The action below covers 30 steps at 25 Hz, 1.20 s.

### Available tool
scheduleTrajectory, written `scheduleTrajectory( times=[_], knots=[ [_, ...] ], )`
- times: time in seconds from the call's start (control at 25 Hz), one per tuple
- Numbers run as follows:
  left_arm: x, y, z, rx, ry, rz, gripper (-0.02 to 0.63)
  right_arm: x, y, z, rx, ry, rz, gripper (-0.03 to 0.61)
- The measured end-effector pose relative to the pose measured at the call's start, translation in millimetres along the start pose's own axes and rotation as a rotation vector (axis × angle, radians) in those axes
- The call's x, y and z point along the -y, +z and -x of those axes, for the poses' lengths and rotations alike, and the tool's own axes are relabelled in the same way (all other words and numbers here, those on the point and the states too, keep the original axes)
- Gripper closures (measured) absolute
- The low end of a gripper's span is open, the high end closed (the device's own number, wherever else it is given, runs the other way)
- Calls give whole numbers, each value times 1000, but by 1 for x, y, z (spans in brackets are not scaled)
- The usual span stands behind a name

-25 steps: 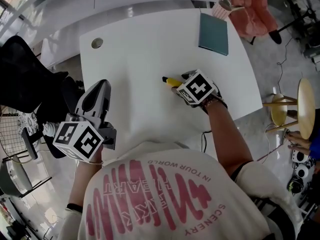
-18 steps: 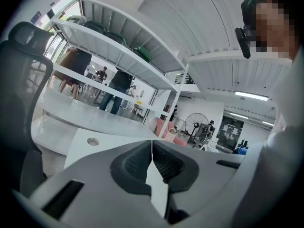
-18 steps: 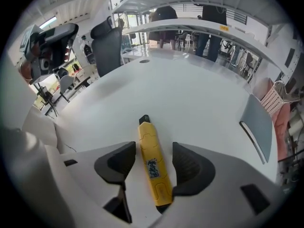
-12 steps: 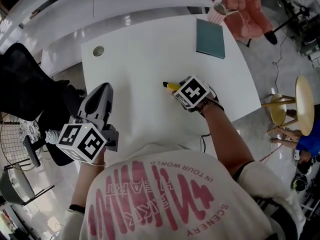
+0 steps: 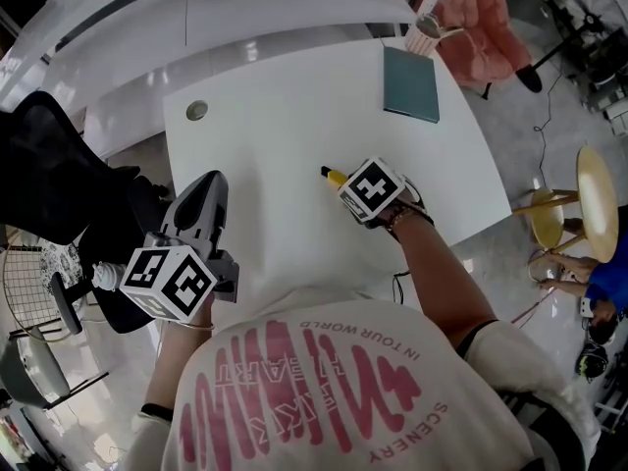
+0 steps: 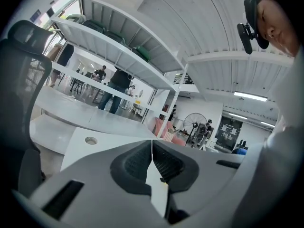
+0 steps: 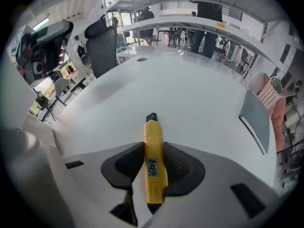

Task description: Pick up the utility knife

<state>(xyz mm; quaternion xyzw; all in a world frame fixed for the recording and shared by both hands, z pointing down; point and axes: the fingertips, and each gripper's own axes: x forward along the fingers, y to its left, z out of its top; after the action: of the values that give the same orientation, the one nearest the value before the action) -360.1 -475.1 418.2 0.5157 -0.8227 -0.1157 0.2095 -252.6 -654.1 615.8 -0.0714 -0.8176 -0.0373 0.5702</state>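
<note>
Grey-bodied, with its marker cube, the left gripper (image 5: pixel 209 180) hangs at the left edge of the white table (image 5: pixel 275 106), jaws together on nothing. Further right, the yellow utility knife (image 5: pixel 335 176) lies flat on the table, its long axis slanting and its black tip pointing away and leftward. The right gripper (image 7: pixel 153 148) points steeply down over the knife's rear, its jaws closing and the pads meeting the handle's sides. That looks like the grasp step. Next it needs a firm squeeze, then a level lift.
</note>
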Motion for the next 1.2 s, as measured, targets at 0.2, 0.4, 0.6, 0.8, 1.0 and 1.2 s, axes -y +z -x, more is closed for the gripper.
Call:
scheduleTrajectory(
  times=[0.2, 0.4, 0.6, 0.8, 1.0, 1.2],
  knots=[
    [-3, -9, 4, -7, -6, 14, 589, -2, 1, -3, 34, -10, -97, 445],
    [3, -13, -1, -13, 0, 19, 589, 5, -3, 2, 80, -12, -193, 446],
    [8, -12, -2, -6, -14, 22, 589, 5, -4, 10, 181, 27, -346, 447],
    [20, -10, -10, -1, -39, 17, 589, 12, -2, 25, 295, 23, -458, 448],
    [30, -11, -16, 3, -72, 14, 589, 18, 8, 49, 438, -10, -527, 448],
    [41, 3, -18, 36, -102, 24, 589, 21, 31, 91, 605, -60, -551, 448]
  ],
)
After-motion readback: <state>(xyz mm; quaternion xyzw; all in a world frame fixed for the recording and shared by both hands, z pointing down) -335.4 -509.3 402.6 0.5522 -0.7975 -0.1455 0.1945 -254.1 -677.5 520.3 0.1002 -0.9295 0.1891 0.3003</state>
